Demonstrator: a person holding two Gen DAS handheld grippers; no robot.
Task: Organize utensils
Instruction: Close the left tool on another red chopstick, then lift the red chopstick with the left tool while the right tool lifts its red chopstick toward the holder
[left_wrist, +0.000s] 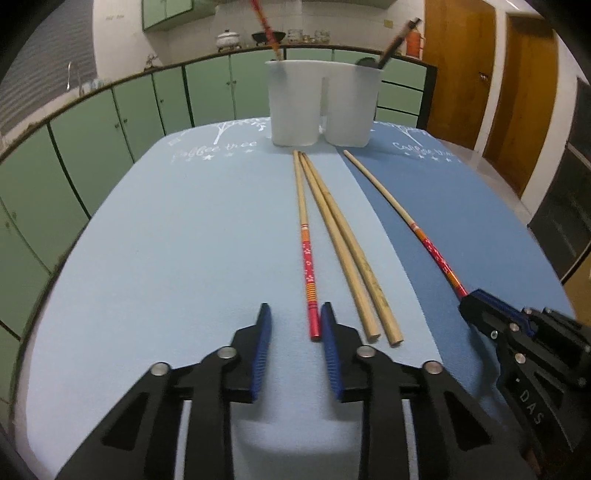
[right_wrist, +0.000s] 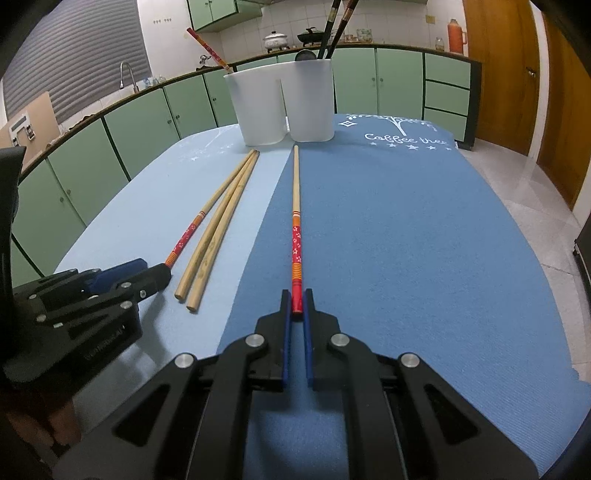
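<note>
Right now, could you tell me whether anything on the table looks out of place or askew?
Only the loose chopsticks. Two plain wooden chopsticks and two red-handled chopsticks lie on the blue mats instead of standing in the white holder. The plain pair sits fanned apart. Nothing looks spilled or broken.

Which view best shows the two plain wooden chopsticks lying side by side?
The left wrist view: the two plain wooden chopsticks run full length up the centre. The right wrist view shows them whole too, but off to the left and at a slant.
</note>
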